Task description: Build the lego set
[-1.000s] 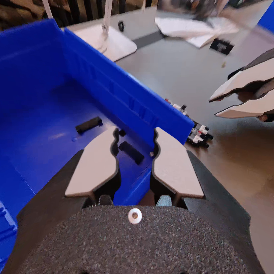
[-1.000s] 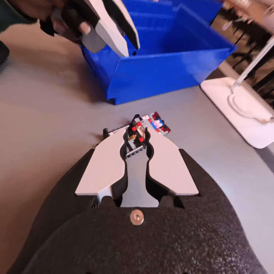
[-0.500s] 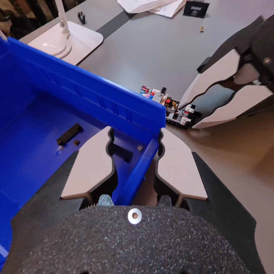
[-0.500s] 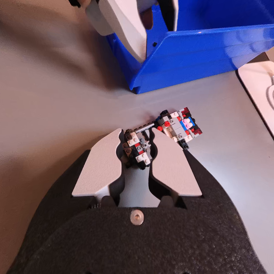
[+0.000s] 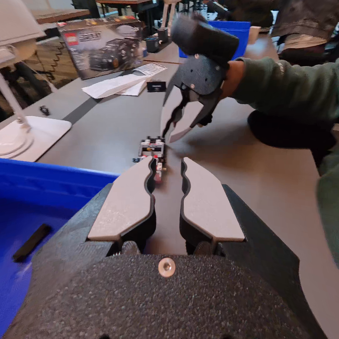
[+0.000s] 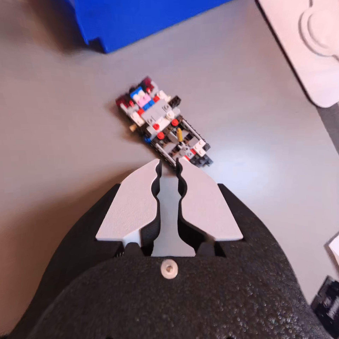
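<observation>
A small multicoloured brick model [image 6: 161,126] lies on the grey table [image 6: 73,128]; it also shows in the left wrist view [image 5: 153,148]. My right gripper [image 6: 168,162] hovers at the model's near corner with a narrow gap between its jaws, and the end of a thin grey rail sits between its fingertips. In the left wrist view the right gripper [image 5: 166,138] points down at the model's far end. My left gripper [image 5: 167,161] is open and empty, low over the table, with the model's near end just inside its left fingertip [image 5: 149,161].
A blue bin [image 5: 45,183] stands at the left with a black piece [image 5: 31,242] inside; its corner shows in the right wrist view [image 6: 128,23]. A white lamp base [image 5: 33,135], papers [image 5: 117,84], a printed box [image 5: 102,47] and a green sleeve [image 5: 284,88] surround the table. The grippers' ends are close to 15 cm from one another.
My left gripper left the bin and swung right, now pointing at the brick model. My right gripper drew back from around the model to its near corner and narrowed its jaws.
</observation>
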Demonstrator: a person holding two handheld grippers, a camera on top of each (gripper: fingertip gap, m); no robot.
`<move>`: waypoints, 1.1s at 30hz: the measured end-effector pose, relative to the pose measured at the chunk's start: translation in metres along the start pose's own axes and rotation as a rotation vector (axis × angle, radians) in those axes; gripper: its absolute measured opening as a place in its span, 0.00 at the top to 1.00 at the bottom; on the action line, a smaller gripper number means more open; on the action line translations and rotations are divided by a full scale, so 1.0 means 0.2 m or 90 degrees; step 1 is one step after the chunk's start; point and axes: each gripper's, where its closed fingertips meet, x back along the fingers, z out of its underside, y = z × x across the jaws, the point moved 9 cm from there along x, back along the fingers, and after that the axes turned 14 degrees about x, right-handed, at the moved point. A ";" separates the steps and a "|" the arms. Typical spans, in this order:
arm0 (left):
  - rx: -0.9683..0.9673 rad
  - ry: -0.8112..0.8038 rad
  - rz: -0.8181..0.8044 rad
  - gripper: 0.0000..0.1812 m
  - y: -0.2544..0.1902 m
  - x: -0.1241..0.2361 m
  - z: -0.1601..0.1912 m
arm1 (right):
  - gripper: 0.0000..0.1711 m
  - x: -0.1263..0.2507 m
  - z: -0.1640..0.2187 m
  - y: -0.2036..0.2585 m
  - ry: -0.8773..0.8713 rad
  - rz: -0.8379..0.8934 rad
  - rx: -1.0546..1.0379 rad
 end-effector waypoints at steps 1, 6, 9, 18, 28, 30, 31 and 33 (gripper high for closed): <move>0.005 0.012 0.012 0.86 -0.02 -0.03 0.01 | 0.90 0.01 -0.02 0.01 -0.024 -0.009 0.007; -0.011 0.086 0.030 0.84 -0.07 -0.16 0.10 | 0.84 -0.07 -0.07 0.09 -0.003 0.008 0.132; -0.029 0.118 0.019 0.84 -0.09 -0.20 0.14 | 0.82 -0.09 -0.06 0.09 -0.005 0.009 0.148; -0.038 0.162 -0.037 0.82 -0.08 -0.28 0.20 | 0.80 -0.17 -0.08 0.08 -0.044 -0.037 0.149; -0.054 0.168 -0.154 0.65 -0.08 -0.34 0.21 | 0.84 -0.10 -0.08 0.20 -0.083 -0.100 0.239; -0.055 0.206 -0.171 0.61 -0.09 -0.36 0.24 | 0.84 -0.08 -0.09 0.23 -0.095 -0.117 0.245; -0.048 0.229 -0.169 0.60 -0.10 -0.37 0.26 | 0.84 -0.08 -0.09 0.24 -0.099 -0.130 0.246; -0.037 0.260 -0.155 0.60 -0.10 -0.39 0.29 | 0.84 -0.06 -0.10 0.25 -0.112 -0.156 0.244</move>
